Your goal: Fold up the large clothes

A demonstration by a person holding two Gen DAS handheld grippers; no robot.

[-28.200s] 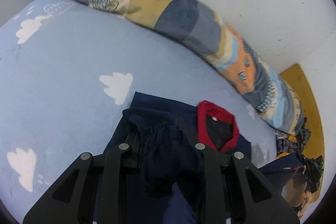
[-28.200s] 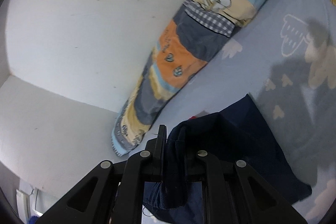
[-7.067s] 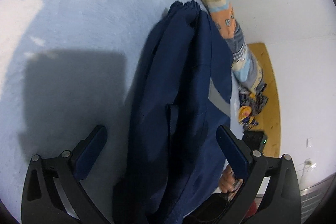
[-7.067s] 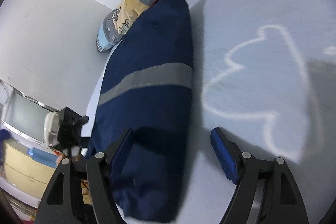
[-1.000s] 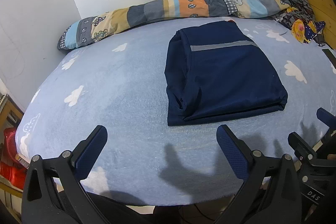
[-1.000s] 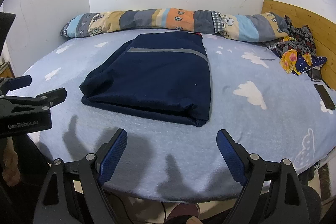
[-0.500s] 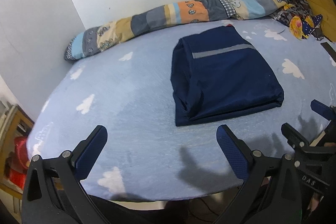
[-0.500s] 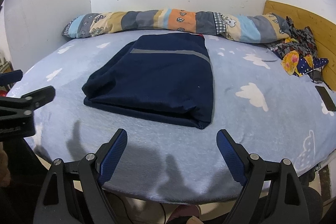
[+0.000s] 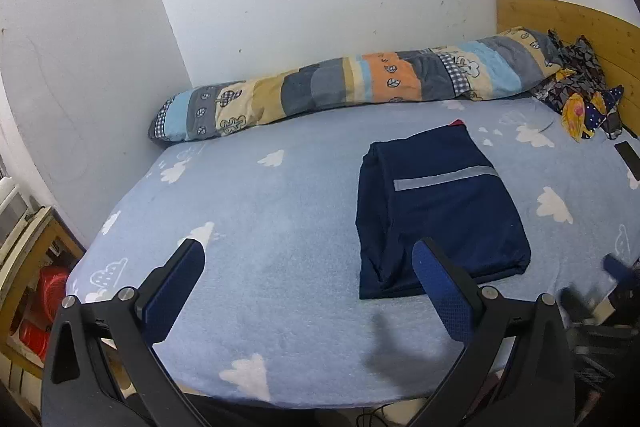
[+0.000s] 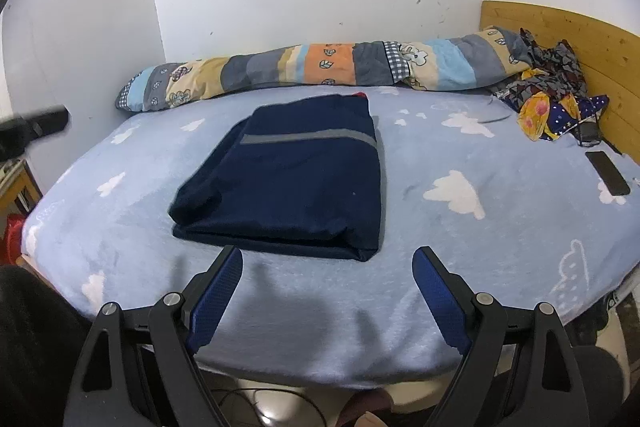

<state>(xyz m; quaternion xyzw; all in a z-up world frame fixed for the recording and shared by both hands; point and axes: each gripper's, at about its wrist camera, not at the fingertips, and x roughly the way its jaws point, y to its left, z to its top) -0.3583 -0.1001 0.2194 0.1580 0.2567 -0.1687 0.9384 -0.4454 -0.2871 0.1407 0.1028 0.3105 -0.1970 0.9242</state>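
A navy garment with a grey stripe [image 9: 436,211] lies folded into a flat rectangle on the blue cloud-print bed [image 9: 260,227]; a bit of red collar shows at its far end. It also shows in the right wrist view [image 10: 296,179]. My left gripper [image 9: 308,287] is open and empty, held back over the bed's near edge, left of the garment. My right gripper [image 10: 328,291] is open and empty, just short of the garment's near edge. The right gripper shows blurred at the left wrist view's right edge [image 9: 612,291].
A long patchwork bolster [image 10: 320,71] lies along the white wall. Crumpled patterned clothes [image 10: 552,103] sit by the wooden headboard [image 10: 560,27]. A dark phone [image 10: 608,173] lies on the bed at right. A wooden shelf with red items [image 9: 36,287] stands left of the bed.
Both grippers have pulled back and risen from the bed, so the folded garment looks smaller and farther. The garment has not moved.
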